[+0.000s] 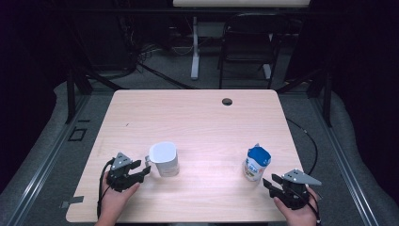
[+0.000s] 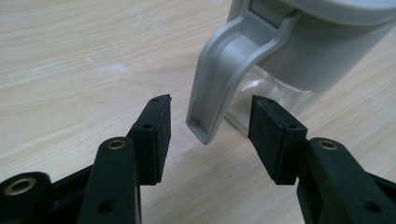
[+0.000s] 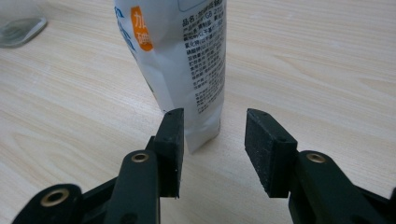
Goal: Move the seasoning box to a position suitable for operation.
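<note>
The left gripper [image 2: 210,126] view reveals the pitcher's grey handle [image 2: 224,79] just ahead of parted jaws, untouched. The lidded pitcher [image 1: 164,159] and upright milk carton [image 1: 257,164] stand well apart near the table [image 1: 197,117] front; the right gripper [image 3: 212,140], also parted, faces the carton.

Your left claw [image 1: 141,170] rests low with jaws spread wide; your right claw [image 1: 272,182] sits low too, jaws parted, gripping nothing.

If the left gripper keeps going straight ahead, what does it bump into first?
Most likely the grey handle of the pitcher. The left gripper points right at it with its jaws open, and the handle's lower end hangs just ahead of the gap. How close exactly is hard to judge.
</note>
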`<control>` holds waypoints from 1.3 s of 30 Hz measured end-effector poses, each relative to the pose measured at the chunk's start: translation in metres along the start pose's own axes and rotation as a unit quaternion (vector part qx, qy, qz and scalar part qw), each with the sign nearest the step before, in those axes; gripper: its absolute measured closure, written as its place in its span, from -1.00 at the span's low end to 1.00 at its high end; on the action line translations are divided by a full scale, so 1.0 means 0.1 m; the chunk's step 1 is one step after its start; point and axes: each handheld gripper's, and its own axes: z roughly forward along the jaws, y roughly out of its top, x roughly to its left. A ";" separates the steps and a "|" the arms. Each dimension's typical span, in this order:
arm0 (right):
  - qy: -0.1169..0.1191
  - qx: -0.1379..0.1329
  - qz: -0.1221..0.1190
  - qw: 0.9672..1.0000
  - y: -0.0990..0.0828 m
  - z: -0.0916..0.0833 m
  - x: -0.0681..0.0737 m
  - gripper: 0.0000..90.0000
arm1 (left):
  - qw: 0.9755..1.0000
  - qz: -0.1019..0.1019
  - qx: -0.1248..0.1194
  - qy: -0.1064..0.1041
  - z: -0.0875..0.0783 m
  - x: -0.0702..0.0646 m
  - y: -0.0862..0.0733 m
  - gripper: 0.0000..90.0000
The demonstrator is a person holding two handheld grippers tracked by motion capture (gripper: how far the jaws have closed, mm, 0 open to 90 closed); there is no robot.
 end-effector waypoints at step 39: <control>0.014 -0.007 -0.002 1.000 0.01 -0.04 0.04 0.30 | 0.998 0.052 0.000 0.020 0.07 -0.17 0.07 0.58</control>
